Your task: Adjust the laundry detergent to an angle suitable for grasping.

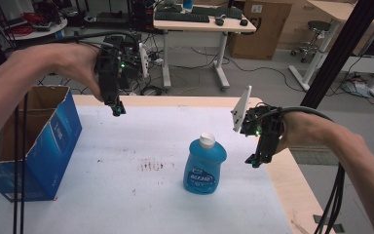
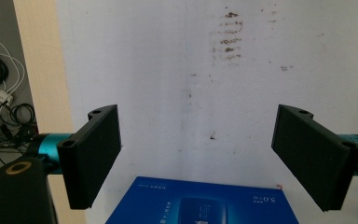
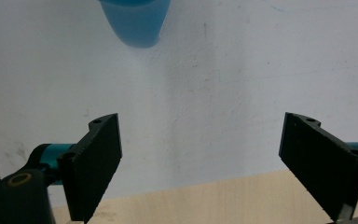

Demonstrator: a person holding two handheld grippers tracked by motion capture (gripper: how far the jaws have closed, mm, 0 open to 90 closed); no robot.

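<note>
**That blue bottle wants a grip on the shoulders, not the belly**

So the blue bottle (image 1: 204, 165) stands upright in the middle of the white worktop (image 1: 126, 204), white cap (image 1: 206, 140) on top, nothing touching it. Your right tongs (image 1: 255, 161) hang just beside it on its right, tips pointing down, jaws wide apart with nothing between them. In the right gripper view you can see the bottle's base (image 3: 135, 21) at the top edge, ahead of the open jaws. Your left tongs (image 1: 118, 110) hover well apart from it, up near the far-left side of the worktop, also spread wide and empty, close to the open blue cardboard box (image 1: 53, 136).

My guess on handling: it looks mostly full of liquid, so expect real weight low down and some slosh if you swing it. The plastic is smooth and glossy, probably slippery, and the body is likely soft enough to give under a hard squeeze. The belly looks too fat for those pads anyway. I'd go for the narrower upper part just under the cap, where the walls are stiffer and the shoulder gives the pads something to catch on. Keep it upright and lift slowly.

If the box is where it's headed, mind the tall near wall.
</note>
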